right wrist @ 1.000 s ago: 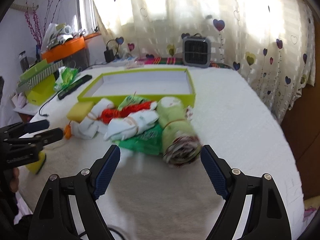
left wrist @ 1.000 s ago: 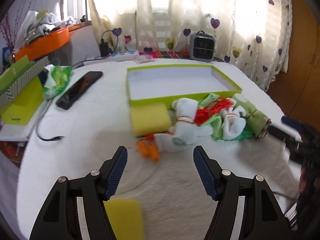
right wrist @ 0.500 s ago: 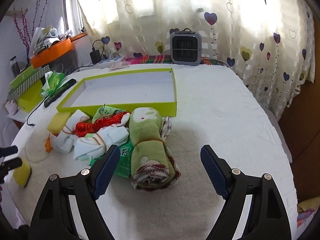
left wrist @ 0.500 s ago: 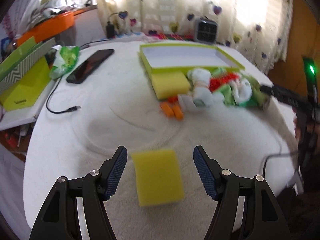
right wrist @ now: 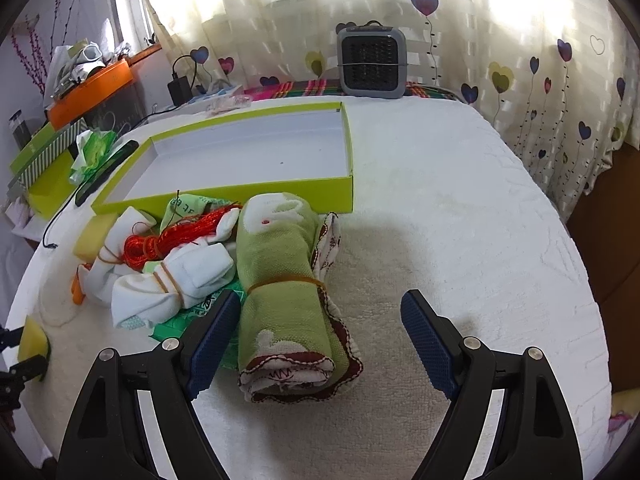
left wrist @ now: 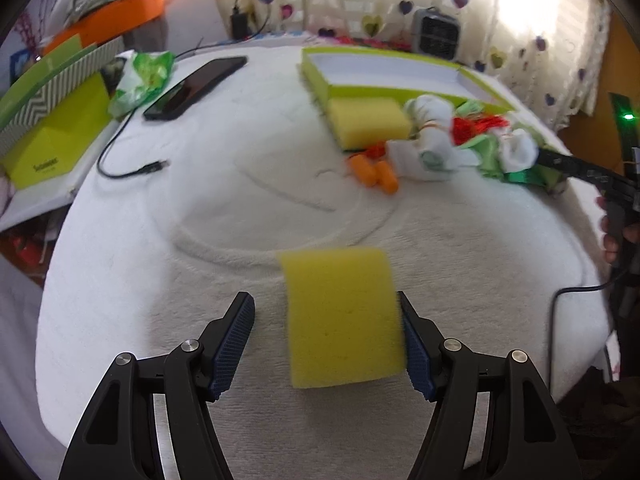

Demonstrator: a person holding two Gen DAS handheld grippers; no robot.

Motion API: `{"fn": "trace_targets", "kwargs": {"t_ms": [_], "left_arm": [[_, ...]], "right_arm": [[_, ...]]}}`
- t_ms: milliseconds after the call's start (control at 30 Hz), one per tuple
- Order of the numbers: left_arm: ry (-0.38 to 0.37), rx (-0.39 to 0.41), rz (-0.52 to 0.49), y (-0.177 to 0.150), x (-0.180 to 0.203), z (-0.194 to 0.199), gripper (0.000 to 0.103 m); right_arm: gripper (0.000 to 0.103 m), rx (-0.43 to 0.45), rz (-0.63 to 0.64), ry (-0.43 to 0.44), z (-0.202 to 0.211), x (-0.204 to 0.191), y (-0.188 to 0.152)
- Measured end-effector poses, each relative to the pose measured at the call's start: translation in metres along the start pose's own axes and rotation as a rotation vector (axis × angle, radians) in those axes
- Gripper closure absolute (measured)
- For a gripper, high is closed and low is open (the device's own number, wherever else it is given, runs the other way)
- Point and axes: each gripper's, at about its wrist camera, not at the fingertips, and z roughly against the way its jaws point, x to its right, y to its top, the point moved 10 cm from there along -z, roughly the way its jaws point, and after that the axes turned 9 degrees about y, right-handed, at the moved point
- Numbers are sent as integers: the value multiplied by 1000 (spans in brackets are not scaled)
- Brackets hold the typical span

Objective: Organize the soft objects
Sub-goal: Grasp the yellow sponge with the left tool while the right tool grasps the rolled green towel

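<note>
A black smartphone (left wrist: 196,87) lies face up on the white fleecy cover (left wrist: 224,184). Just left of the phone sits a crumpled green-and-white plastic bag (left wrist: 140,76); a black cable (left wrist: 120,160) runs from beside it, its plug end resting loose on the cover nearer the camera. Farther left of the phone stands a lime-green box (left wrist: 52,140). Well behind the phone, a small grey fan heater (right wrist: 372,62) stands before the heart-print curtain (right wrist: 520,52). An orange tray (right wrist: 90,92) sits on the sill.

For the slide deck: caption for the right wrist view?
Open right gripper straddles a rolled green towel bound with a rubber band, near the lime-green tray.
</note>
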Motion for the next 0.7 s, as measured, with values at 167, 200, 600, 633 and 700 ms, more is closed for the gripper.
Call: {"fn": "trace_targets", "kwargs": {"t_ms": [167, 200, 600, 633, 700], "left_arm": [[-16, 15, 40, 2, -3, 1, 36], [-19, 19, 48, 3, -3, 1, 38], [-57, 57, 66, 14, -1, 9, 57], [-59, 65, 66, 16, 0, 10, 57], [-67, 74, 65, 21, 1, 13, 57]], "right_arm": [[29, 4, -12, 13, 0, -1, 2], [34, 5, -12, 16, 0, -2, 2], [70, 30, 9, 58, 6, -15, 1], [70, 34, 8, 61, 8, -16, 2], [70, 43, 8, 63, 10, -16, 3]]}}
